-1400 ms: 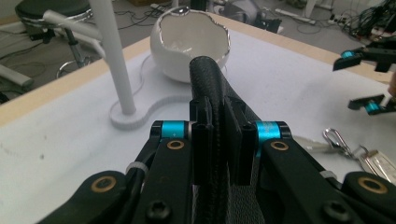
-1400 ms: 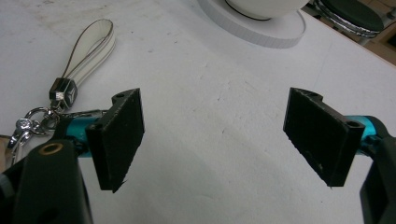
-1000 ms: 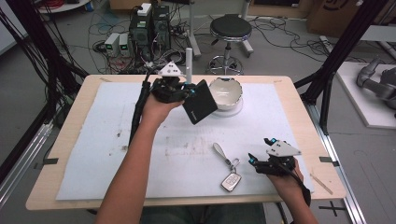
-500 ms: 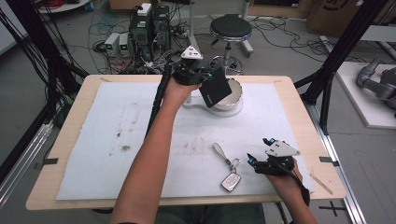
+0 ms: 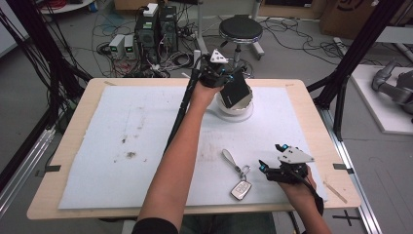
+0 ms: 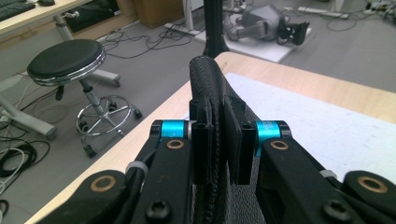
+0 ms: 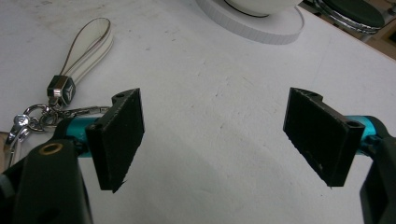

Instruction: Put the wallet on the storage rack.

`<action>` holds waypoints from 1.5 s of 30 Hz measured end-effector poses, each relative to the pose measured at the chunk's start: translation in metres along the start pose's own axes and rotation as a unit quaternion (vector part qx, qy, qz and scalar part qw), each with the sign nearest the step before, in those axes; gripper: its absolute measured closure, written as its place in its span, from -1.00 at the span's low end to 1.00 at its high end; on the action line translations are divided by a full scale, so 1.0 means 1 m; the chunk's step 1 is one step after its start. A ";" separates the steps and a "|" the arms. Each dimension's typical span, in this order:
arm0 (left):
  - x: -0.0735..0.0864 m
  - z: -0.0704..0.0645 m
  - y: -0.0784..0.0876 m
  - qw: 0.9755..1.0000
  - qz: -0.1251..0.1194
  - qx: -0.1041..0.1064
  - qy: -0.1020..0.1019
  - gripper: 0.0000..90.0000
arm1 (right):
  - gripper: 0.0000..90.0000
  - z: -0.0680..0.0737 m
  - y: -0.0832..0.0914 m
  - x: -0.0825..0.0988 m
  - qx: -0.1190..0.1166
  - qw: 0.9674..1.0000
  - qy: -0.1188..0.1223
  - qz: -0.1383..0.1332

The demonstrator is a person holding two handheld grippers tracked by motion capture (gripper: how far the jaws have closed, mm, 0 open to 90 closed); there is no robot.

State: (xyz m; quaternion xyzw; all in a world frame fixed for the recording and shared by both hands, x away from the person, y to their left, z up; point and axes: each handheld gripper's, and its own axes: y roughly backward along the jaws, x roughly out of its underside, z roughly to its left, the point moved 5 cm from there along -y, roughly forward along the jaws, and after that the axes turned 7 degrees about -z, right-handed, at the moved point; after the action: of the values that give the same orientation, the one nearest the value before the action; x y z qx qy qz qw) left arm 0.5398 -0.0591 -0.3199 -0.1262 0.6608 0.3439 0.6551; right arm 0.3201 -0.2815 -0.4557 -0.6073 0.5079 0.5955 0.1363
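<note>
The black wallet (image 5: 234, 91) hung tilted over the white bowl (image 5: 245, 104) at the far middle of the table, likely poised to be dropped in. The left gripper (image 6: 217, 140) pinched its edge between closed jaws. Nearer, right of centre, the right gripper (image 5: 276, 168) rested with jaws spread wide, just right of the key fob (image 5: 241, 189), perhaps ready for it.

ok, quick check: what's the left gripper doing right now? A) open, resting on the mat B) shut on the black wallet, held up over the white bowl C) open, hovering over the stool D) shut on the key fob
B: the left gripper is shut on the black wallet, held above the white bowl; the left gripper view shows both pads pressed on the wallet's stitched edge.
</note>
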 end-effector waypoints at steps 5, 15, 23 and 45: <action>0.001 0.002 -0.016 1.000 -0.004 -0.018 -0.006 0.81 | -0.54 0.000 0.001 0.000 0.000 1.000 0.002 -0.001; 0.018 -0.001 -0.031 0.997 0.035 -0.035 -0.063 0.80 | -0.54 -0.002 0.001 0.003 0.000 1.000 -0.002 -0.001; 0.032 -0.007 -0.036 0.997 0.038 -0.049 -0.040 0.23 | -0.54 0.000 0.001 0.001 -0.002 1.000 0.000 -0.001; 0.029 -0.012 0.052 0.999 -0.003 0.014 0.041 -0.36 | -0.54 0.003 -0.008 -0.005 -0.008 1.000 0.011 -0.004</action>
State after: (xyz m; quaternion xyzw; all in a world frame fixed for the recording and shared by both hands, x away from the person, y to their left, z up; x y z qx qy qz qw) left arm 0.4952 -0.0207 -0.3341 -0.1328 0.6917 0.3270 0.6301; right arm 0.3254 -0.2732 -0.4551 -0.6171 0.5020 0.5923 0.1276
